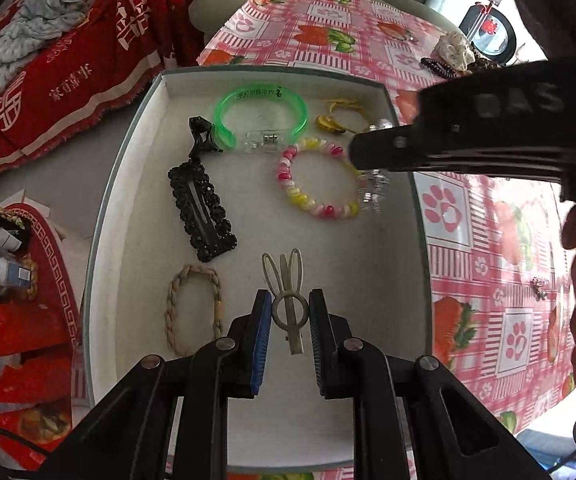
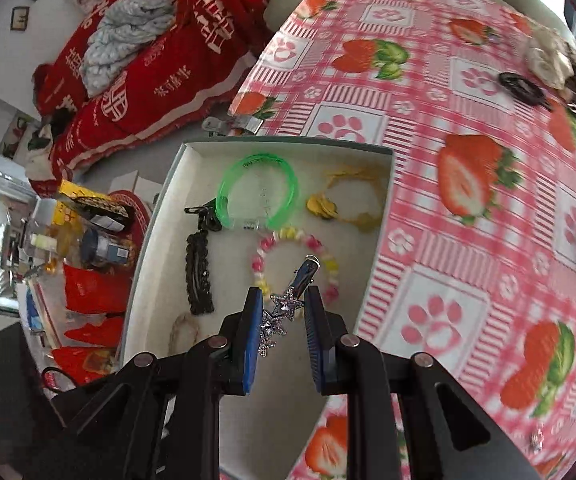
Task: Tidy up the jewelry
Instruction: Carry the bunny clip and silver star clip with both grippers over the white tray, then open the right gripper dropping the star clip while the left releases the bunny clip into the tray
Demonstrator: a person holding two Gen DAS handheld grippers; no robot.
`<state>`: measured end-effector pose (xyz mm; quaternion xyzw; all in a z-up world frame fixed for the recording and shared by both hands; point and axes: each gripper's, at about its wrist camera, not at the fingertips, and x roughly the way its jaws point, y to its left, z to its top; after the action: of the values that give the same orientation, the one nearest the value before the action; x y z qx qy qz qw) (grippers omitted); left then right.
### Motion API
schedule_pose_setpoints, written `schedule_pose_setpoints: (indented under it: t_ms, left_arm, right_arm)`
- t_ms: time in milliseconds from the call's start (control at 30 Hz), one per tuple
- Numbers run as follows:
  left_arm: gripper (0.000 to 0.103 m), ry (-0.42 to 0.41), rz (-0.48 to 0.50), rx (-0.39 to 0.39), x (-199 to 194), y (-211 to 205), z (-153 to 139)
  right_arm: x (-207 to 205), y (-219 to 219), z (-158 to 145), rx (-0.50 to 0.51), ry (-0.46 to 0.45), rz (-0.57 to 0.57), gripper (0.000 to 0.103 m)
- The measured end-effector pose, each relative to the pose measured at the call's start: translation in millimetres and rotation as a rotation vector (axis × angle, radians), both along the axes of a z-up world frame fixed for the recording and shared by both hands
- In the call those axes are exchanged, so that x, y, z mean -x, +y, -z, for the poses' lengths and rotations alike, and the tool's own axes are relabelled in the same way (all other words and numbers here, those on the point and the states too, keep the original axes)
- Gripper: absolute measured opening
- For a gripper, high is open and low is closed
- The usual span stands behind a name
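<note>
1. Left wrist view: your left hand-held gripper (image 1: 289, 314) is clamped on a pale grey rabbit-ear hair clip (image 1: 287, 300), the ears pointing toward the top of the frame and the clip's tail hanging between the pads.
2. That clip hangs above the white tray (image 1: 388, 280) at lower centre of the frame; the tray rests on the pink strawberry-print table (image 1: 500, 248).
3. Inside the tray you have a green translucent bangle (image 1: 260, 114) at the top, a yellow hair tie (image 1: 342, 118) to its right, a pink-and-yellow bead bracelet (image 1: 316, 178) below them, a black beaded hair clip (image 1: 204, 216) on the left and a braided beige hair tie (image 1: 194, 308) at lower left.
4. Your right hand-held gripper (image 1: 372, 150) comes in from the right edge of this frame, its tip over the bead bracelet.
5. Right wrist view: your right hand-held gripper (image 2: 279, 312) is clenched on a sparkly star hair clip (image 2: 284, 306), its blue metal end pointing up and right, over the bead bracelet (image 2: 292, 260).
6. More accessories lie at the table's (image 2: 428, 92) upper right in this blurred frame; their details are unclear.
</note>
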<state>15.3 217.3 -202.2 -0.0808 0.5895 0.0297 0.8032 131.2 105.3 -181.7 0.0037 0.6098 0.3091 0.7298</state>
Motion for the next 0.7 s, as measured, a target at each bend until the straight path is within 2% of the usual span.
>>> schedule_pose_setpoints:
  t_ms: [200,333,700]
  left_arm:
    - [0.026,0.013,0.008,-0.007,-6.9,4.5,8.1]
    - [0.026,0.012,0.022,-0.038,-8.8,2.9,11.1]
    - [0.026,0.034,0.035,-0.080,-8.6,-1.7,17.7]
  right_arm:
    - [-13.6,14.8,21.7,0.030,0.038,-0.016,0.023]
    - [-18.5,20.6,31.5,0.050,0.053,-0.029,0.023]
    - [-17.8,28.3,41.6,0.065,0.069,-0.027,0.023]
